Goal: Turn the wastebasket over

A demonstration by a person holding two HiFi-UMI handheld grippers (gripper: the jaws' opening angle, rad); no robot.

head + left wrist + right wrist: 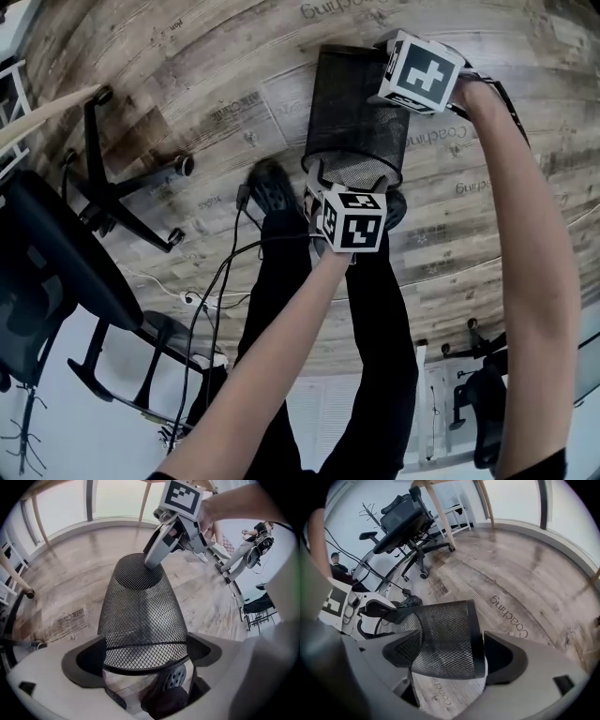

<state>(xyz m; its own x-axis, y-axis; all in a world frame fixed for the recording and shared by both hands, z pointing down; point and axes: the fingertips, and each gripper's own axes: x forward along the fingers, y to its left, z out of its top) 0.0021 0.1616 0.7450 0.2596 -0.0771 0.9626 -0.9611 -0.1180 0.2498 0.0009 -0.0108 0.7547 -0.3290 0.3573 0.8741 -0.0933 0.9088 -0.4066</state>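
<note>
The wastebasket lies on its side over the wood floor, just ahead of the person's shoe, with a gripper at each end. The left gripper clamps the wide rim end across the mesh. The right gripper stands spread wide around the base end, with a sliver of gap at one pad.

Grey wood-plank floor, black office chair, bright windows behind.
</note>
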